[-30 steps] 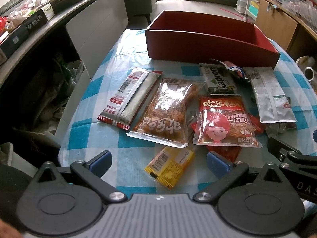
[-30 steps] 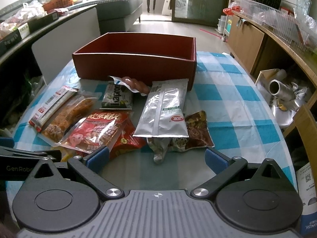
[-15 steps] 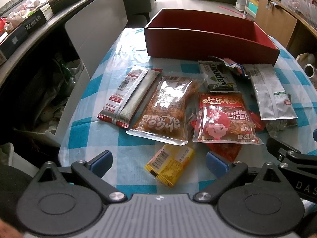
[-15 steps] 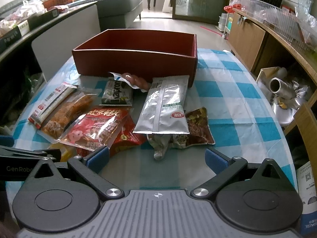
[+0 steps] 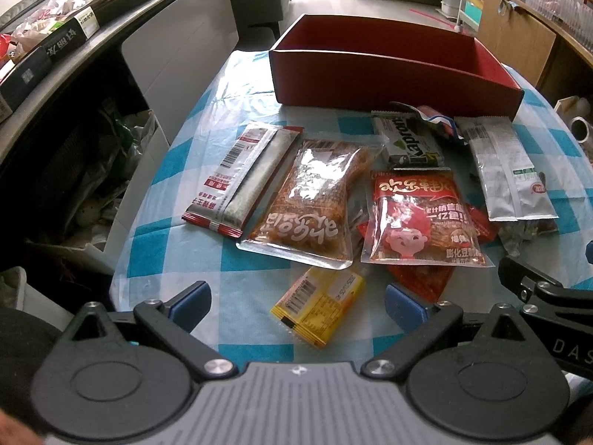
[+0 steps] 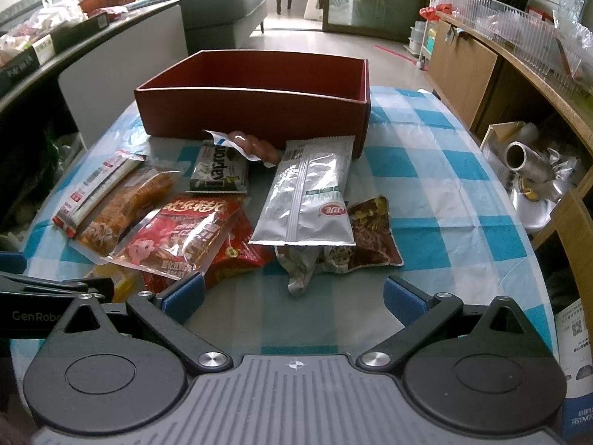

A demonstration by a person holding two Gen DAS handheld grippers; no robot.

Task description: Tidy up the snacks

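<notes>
An empty red box (image 5: 389, 74) stands at the far side of the checked table; it also shows in the right wrist view (image 6: 255, 107). Several snack packets lie in front of it: a long red-white packet (image 5: 241, 178), a clear orange packet (image 5: 315, 204), a red cartoon packet (image 5: 418, 218), a yellow packet (image 5: 320, 304), a silver packet (image 6: 311, 200) and a green packet (image 6: 220, 170). My left gripper (image 5: 296, 302) is open and empty, just above the yellow packet. My right gripper (image 6: 292, 293) is open and empty, near the silver packet's crumpled end.
A white chair back (image 5: 178, 55) and a cluttered counter (image 5: 55, 37) stand to the left. A wooden cabinet (image 6: 467, 70) and a metal cylinder (image 6: 526, 157) stand to the right. The blue-white tablecloth (image 6: 444, 222) is bare on its right side.
Both grippers have drifted slightly forward toward the snacks. The packets and box have not moved.
</notes>
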